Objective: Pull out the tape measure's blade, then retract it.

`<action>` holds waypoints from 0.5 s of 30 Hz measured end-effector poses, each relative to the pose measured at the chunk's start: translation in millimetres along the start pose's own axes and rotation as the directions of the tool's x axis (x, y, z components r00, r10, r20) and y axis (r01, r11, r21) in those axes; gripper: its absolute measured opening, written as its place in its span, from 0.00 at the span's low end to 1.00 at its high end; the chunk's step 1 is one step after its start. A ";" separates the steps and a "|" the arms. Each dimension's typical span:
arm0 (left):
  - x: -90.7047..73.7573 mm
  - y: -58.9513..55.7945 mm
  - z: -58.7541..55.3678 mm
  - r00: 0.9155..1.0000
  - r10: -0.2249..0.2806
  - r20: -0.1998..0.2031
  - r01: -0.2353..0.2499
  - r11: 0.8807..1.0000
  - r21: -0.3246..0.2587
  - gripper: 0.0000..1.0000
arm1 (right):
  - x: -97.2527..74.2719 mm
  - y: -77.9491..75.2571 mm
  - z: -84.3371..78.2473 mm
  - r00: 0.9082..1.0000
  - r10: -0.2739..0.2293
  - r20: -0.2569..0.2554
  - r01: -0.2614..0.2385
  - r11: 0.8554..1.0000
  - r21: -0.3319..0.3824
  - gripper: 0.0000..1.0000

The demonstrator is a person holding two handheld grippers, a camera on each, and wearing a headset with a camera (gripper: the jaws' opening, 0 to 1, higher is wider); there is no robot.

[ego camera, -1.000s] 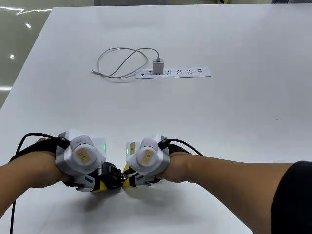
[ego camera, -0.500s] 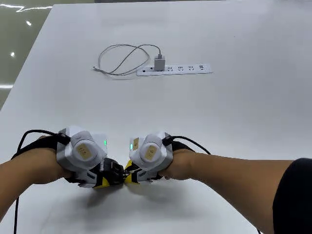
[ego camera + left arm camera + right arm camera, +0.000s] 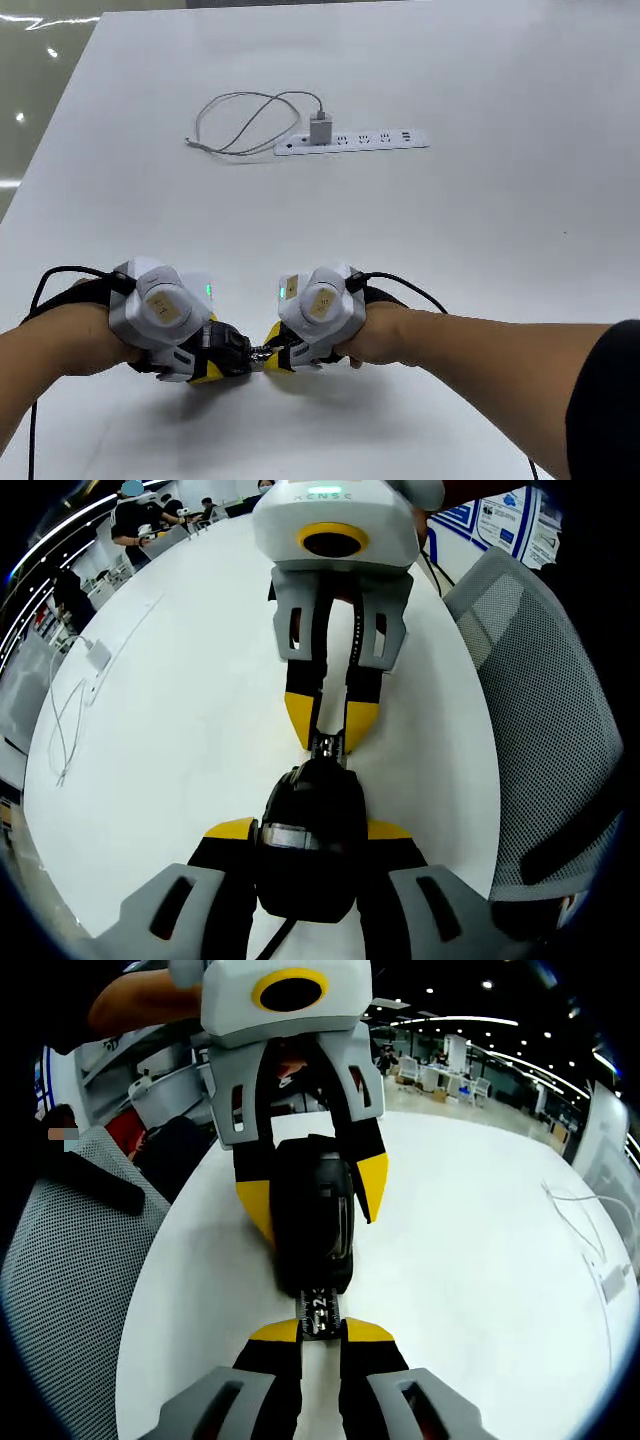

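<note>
Left gripper (image 3: 218, 358): fingers clamped on the black tape measure (image 3: 314, 1210), low at the near edge of the white worktop (image 3: 400, 230). Right gripper (image 3: 320, 1334) faces it, fingers pinched on the blade (image 3: 319, 1310) tip. A short numbered stretch of blade is out. Power strip (image 3: 360, 141) and cable (image 3: 245, 120) lie well beyond.

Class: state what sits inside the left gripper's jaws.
The black tape measure case, clamped between them, its blade pinched by the right gripper. The case's underside is covered.
</note>
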State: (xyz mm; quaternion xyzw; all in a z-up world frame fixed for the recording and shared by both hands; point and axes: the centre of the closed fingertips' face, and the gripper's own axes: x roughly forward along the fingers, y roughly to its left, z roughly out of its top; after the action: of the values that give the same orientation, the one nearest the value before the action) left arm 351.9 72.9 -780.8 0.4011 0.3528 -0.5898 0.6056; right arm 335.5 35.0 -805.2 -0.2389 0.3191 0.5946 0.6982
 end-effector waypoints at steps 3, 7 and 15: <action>-0.5 0.0 -0.1 1.000 -0.007 0.008 0.007 1.000 0.005 0.34 | -0.4 1.1 -0.6 1.000 0.000 0.000 0.000 1.000 -0.003 0.09; 0.0 0.1 -0.2 1.000 -0.003 0.003 0.003 1.000 0.003 0.34 | -3.3 -0.7 -3.2 1.000 -0.006 -0.005 0.006 1.000 -0.013 0.09; -0.1 -0.3 -0.5 1.000 -0.005 0.002 0.004 1.000 0.008 0.33 | -6.9 0.0 -7.1 1.000 -0.005 -0.017 0.005 1.000 -0.009 0.09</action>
State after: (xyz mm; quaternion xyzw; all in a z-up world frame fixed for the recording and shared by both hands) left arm 351.6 73.4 -780.9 0.4020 0.3507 -0.5930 0.6031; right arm 333.8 25.3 -805.0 -0.2478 0.3216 0.5922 0.6960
